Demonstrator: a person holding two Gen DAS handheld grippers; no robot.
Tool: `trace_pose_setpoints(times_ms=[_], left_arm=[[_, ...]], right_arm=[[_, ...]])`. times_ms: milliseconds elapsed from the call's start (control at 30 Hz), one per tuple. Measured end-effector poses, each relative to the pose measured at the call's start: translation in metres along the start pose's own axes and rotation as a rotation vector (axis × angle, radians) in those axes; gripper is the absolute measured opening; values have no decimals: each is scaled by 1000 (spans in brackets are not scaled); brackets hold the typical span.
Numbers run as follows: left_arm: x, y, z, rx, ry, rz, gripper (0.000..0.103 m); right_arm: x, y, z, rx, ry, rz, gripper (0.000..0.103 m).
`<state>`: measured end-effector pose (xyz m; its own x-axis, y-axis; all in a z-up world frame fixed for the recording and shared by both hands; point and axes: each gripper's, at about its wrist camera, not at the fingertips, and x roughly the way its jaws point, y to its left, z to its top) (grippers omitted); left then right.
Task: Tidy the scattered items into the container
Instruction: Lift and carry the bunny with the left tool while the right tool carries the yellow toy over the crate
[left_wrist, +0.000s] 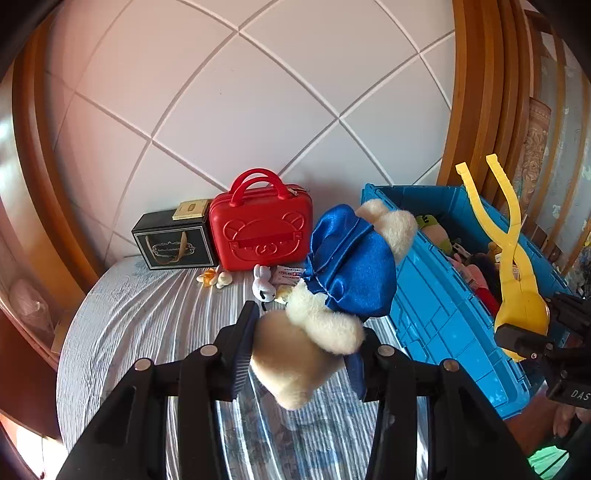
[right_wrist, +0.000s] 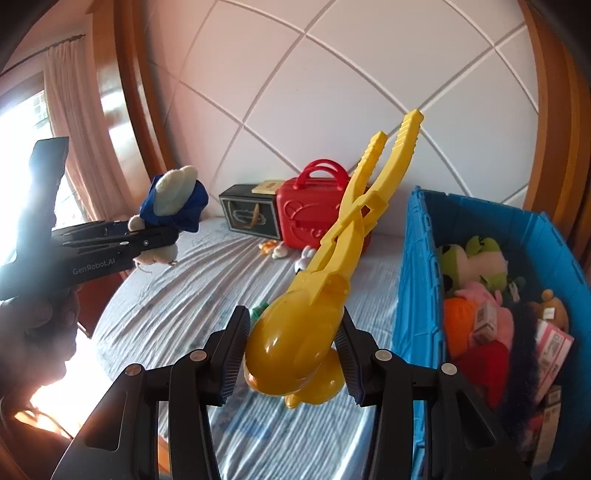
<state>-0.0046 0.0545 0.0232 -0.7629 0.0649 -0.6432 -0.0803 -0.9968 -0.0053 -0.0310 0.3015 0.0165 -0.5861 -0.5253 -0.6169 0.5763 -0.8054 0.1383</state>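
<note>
Crate (right_wrist: 413, 258) contents half-hidden, teddy's (left_wrist: 343, 258) face unseen, tongs (right_wrist: 332, 258) clamped

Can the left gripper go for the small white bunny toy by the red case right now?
Probably not yet: the left gripper is shut on the teddy in the blue dress. The path to the white bunny toy looks clear, but the jaws are occupied.

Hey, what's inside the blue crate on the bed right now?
The blue crate holds a green plush, a pink plush, something orange, something red and small boxes. Whatever lies beneath that pile is covered.
</note>
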Motion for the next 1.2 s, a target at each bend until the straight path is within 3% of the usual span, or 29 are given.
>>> trace_pose_setpoints(times_ms=[400, 1200], left_arm=[[-3, -73, 22, 55, -31, -36, 42], [29, -250, 62, 336, -19, -202, 42]], right_arm=[[-39, -49, -6, 10, -45, -17, 45], [-93, -177, -52, 192, -52, -178, 45]])
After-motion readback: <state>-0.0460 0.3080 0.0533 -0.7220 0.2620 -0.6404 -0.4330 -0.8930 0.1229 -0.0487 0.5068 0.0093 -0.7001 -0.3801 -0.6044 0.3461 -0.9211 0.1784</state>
